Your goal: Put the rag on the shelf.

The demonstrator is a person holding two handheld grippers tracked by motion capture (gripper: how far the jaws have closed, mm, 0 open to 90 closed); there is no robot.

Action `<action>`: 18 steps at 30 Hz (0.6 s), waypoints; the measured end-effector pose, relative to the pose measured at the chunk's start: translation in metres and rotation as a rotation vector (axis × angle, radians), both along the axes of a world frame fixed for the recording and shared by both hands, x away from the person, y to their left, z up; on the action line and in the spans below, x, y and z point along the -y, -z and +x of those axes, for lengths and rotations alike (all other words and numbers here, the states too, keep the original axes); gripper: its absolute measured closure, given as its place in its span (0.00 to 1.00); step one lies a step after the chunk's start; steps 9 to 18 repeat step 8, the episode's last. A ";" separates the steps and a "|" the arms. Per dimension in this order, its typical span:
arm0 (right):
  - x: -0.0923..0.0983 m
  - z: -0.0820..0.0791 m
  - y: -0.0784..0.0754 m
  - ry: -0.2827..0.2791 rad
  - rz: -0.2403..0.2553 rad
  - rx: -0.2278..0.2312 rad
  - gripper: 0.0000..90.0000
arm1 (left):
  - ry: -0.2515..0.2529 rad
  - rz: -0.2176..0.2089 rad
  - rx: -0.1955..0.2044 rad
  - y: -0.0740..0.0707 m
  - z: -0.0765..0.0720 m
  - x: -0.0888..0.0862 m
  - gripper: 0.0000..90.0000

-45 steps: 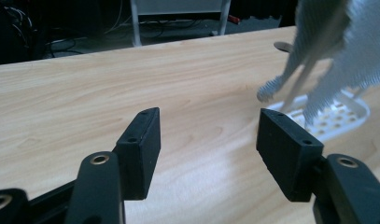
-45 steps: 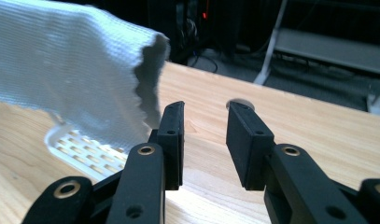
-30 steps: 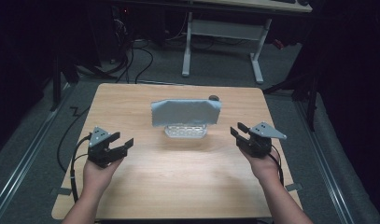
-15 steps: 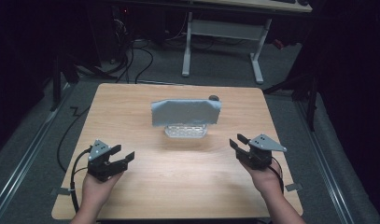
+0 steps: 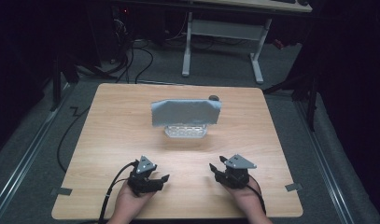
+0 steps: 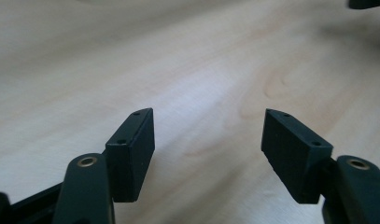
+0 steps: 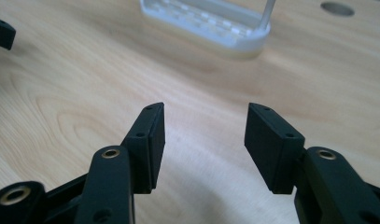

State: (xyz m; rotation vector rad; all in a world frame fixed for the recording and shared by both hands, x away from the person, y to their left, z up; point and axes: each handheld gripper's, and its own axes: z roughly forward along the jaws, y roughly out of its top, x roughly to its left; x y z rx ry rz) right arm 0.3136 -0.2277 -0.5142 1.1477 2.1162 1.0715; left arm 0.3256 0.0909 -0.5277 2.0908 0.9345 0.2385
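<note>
A grey cloth (image 5: 186,112) hangs over a white slotted rack (image 5: 185,131) in the middle of the wooden table (image 5: 113,121). My left gripper (image 5: 160,178) rests low near the table's front edge, left of centre; in the left gripper view its jaws (image 6: 208,116) stand open over bare wood. My right gripper (image 5: 216,167) sits level with it, right of centre. Its jaws (image 7: 205,109) have just been opening and stand wide with nothing between them. In the right gripper view the rack's base (image 7: 211,25) lies ahead, well beyond the jaws.
A small dark round thing (image 5: 214,98) sits on the table just behind the cloth. Cables trail off the front left of the table. Beyond the far edge stand a white desk frame (image 5: 225,32) and floor cables. Tape marks (image 5: 291,187) sit at the front corners.
Both hands have drawn back toward the front edge and sunk lower, also closing in toward the middle. The right gripper's jaws stand wider than before.
</note>
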 end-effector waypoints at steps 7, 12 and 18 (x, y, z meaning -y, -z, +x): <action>-0.011 -0.007 0.012 -0.070 -0.052 -0.035 0.51 | 0.010 -0.011 0.035 -0.004 -0.001 -0.004 0.38; -0.011 -0.007 0.010 -0.076 -0.038 -0.023 0.50 | 0.001 -0.014 0.033 -0.004 0.001 -0.007 0.38; -0.011 -0.007 0.010 -0.076 -0.038 -0.023 0.50 | 0.001 -0.014 0.033 -0.004 0.001 -0.007 0.38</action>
